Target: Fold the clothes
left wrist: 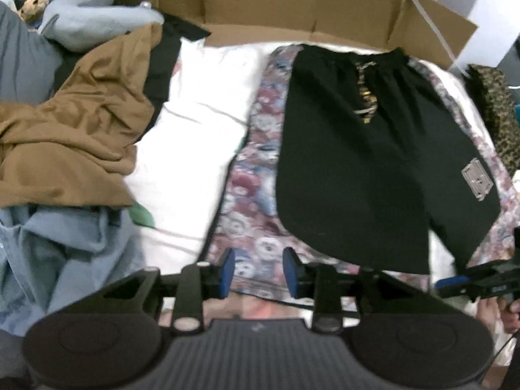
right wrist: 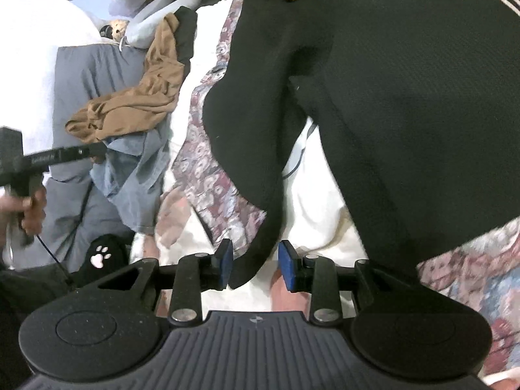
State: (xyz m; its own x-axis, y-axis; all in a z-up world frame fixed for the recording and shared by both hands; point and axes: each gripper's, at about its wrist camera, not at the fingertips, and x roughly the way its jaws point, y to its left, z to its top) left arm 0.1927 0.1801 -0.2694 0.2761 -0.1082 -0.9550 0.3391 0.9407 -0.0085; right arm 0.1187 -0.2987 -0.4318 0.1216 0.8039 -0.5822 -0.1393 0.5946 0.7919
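Black shorts (left wrist: 364, 149) with a drawstring and a grey patch lie flat on a floral cloth (left wrist: 256, 175) spread over the white bed. My left gripper (left wrist: 259, 269) hovers above the floral cloth near the shorts' lower left hem, open, with nothing between its blue pads (left wrist: 227, 268). In the right wrist view the shorts (right wrist: 406, 97) fill the upper right. A hem corner of one leg hangs between the pads of my right gripper (right wrist: 256, 265), resting against the left pad (right wrist: 226, 265), clear of the other; the jaws stand open. The right gripper (left wrist: 455, 282) also shows at the left view's edge.
A brown garment (left wrist: 74, 136) and a blue-grey one (left wrist: 65, 243) are heaped at the left. Flattened cardboard (left wrist: 292, 3) lines the far side, with a plush toy (left wrist: 97, 16) beside it. A leopard-print item (left wrist: 500, 113) lies right. A hand (right wrist: 31, 208) holds the left gripper (right wrist: 99, 151).
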